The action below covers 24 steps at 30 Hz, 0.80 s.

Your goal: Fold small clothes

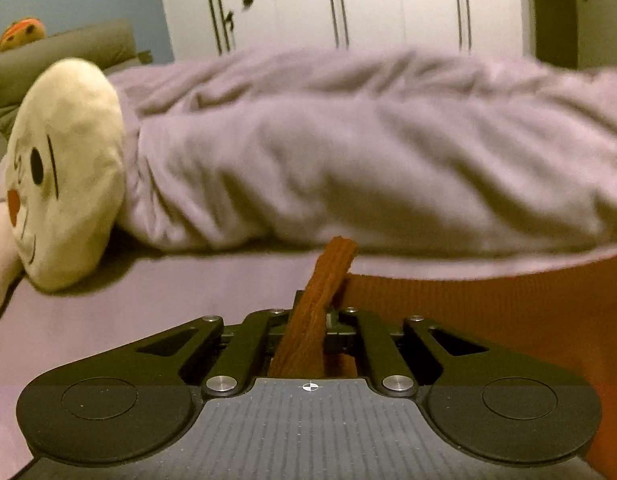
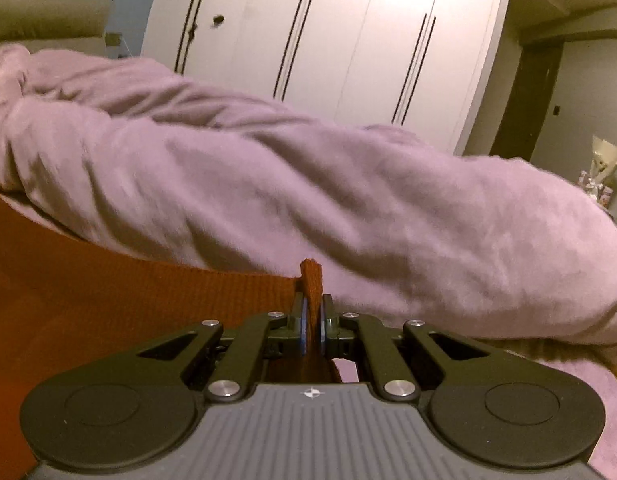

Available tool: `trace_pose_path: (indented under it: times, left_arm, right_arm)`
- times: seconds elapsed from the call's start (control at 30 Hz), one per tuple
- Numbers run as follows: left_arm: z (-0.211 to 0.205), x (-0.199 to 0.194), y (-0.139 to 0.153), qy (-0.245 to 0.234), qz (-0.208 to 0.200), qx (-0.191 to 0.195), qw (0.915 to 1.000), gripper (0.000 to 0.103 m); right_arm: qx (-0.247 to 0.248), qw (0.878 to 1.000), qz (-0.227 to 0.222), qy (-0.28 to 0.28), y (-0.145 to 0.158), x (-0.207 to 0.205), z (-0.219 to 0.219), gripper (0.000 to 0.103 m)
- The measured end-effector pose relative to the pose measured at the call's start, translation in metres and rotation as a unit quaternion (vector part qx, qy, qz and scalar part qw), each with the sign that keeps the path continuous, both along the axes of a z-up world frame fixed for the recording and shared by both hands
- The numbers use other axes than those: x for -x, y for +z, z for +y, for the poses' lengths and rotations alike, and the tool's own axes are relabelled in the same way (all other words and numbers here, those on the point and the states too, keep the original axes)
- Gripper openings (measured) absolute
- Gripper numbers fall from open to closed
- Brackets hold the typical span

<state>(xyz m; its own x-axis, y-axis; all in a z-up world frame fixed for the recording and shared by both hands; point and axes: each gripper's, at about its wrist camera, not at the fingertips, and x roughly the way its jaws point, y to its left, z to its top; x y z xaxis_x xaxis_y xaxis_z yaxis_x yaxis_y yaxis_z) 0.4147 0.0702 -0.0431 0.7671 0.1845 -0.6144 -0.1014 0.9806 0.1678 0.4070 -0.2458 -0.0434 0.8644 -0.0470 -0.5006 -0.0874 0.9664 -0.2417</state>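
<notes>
With the left gripper (image 1: 322, 312) and right gripper (image 2: 314, 316) each clamped on a corner of the rust-orange garment (image 1: 508, 312) over the bed (image 1: 108, 320), the fold seemed underway, next needing an even carry across

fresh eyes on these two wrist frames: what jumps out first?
Probably the rust-orange knit garment: each gripper is pinched shut on a corner of it, the left gripper and the right gripper, with the cloth stretched between them. Next, the rumpled lilac blanket heaped across the bed right behind it. In the left wrist view, a cream plush toy head lies at the blanket's left end.
</notes>
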Motion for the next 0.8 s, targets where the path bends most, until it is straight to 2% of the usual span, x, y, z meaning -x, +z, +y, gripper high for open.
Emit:
trace_pose_path:
  times: [0.03,0.07,0.1,0.13,0.17,0.23,0.33,0.4,0.53,0.6,0.7,0.8]
  left_arm:
    - [-0.001,0.002,-0.005,0.002,0.007,-0.008,0.9999,0.029]
    - [-0.003,0.007,-0.008,0.002,0.011,-0.018,0.9998,0.056]
    - [-0.003,0.015,-0.009,0.005,0.007,-0.025,0.9996,0.078]
    - [-0.004,0.026,-0.008,0.003,-0.005,-0.025,0.9997,0.083]
    - [-0.004,0.033,-0.007,-0.007,-0.009,-0.022,0.9997,0.085]
    - [-0.007,0.049,-0.006,-0.023,0.001,-0.023,0.9995,0.086]
    - [-0.009,0.073,-0.004,-0.041,0.011,-0.018,0.9989,0.088]
    - [-0.011,0.087,-0.002,-0.047,0.012,-0.008,0.9988,0.094]
    - [-0.017,0.108,0.0,-0.052,0.02,-0.007,0.9984,0.094]
    - [-0.019,0.115,0.002,-0.05,0.023,-0.005,0.9985,0.094]
    - [-0.021,0.122,0.005,-0.049,0.029,0.004,0.9984,0.095]
    - [-0.021,0.125,0.005,-0.048,0.029,-0.001,0.9984,0.095]
  right_arm:
    - [0.003,1.0,0.005,-0.001,-0.005,-0.001,0.001,0.005]
    - [0.01,1.0,0.011,-0.003,-0.011,-0.001,0.001,0.007]
    - [0.017,1.0,0.015,-0.007,-0.013,0.002,0.002,0.009]
    - [0.021,0.999,0.023,-0.009,-0.013,0.009,0.0,0.02]
    - [0.018,0.999,0.026,-0.003,-0.011,0.018,-0.003,0.035]
    - [-0.013,1.0,0.018,0.015,-0.004,0.049,-0.014,0.044]
    - [-0.047,0.998,0.029,0.024,-0.003,0.094,-0.018,0.045]
    - [-0.071,0.996,0.039,0.034,-0.005,0.125,-0.022,0.045]
    - [-0.086,0.994,0.054,0.046,-0.012,0.162,-0.023,0.045]
    - [-0.092,0.993,0.056,0.046,-0.011,0.169,-0.022,0.045]
    - [-0.129,0.989,0.061,0.042,-0.007,0.168,-0.024,0.044]
    - [-0.139,0.988,0.057,0.045,-0.004,0.164,-0.018,0.036]
